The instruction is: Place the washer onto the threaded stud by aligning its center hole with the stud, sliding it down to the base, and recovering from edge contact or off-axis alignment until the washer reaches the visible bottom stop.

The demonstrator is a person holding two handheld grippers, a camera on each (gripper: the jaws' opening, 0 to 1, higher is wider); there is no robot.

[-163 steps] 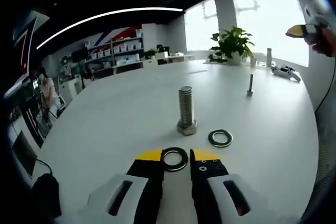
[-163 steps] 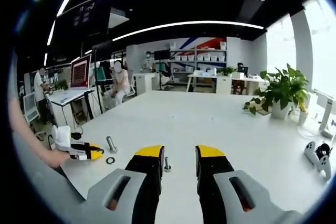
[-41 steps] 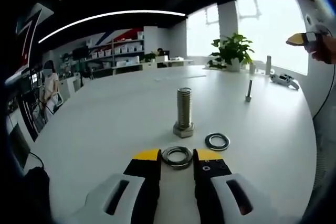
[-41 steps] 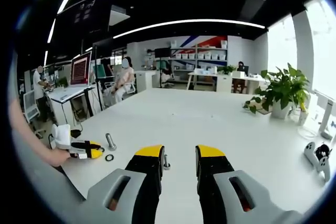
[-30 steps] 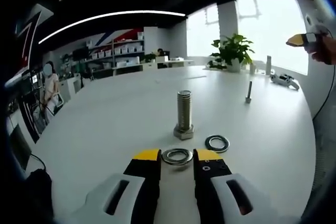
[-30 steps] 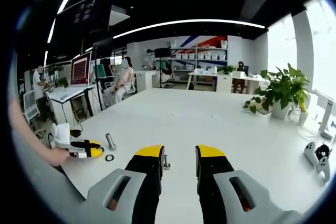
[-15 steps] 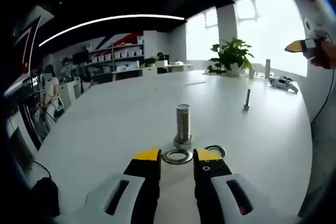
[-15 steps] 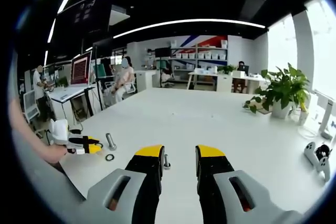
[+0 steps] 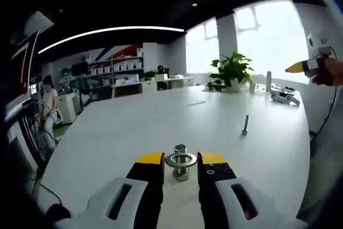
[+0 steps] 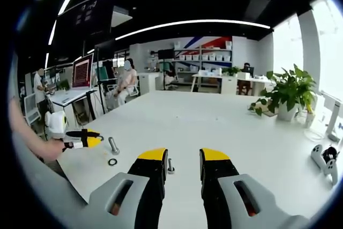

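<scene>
We see the left gripper (image 9: 180, 160) pinching the washer (image 9: 180, 159) flat between narrowly parted jaws, just above the threaded stud (image 9: 180, 149), while the right gripper (image 10: 184, 159) hangs part-open, holding nothing.

Open-plan office or lab: long white table (image 10: 225, 127), shelving with white bins (image 10: 206, 56) at 12 o'clock, potted plant (image 10: 286, 94) by bright windows at 3, monitor desk (image 10: 72, 96) with seated people at 9.

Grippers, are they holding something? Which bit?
The left gripper pinches a washer by its opposite outer edges, above the stud. The right gripper holds nothing.
</scene>
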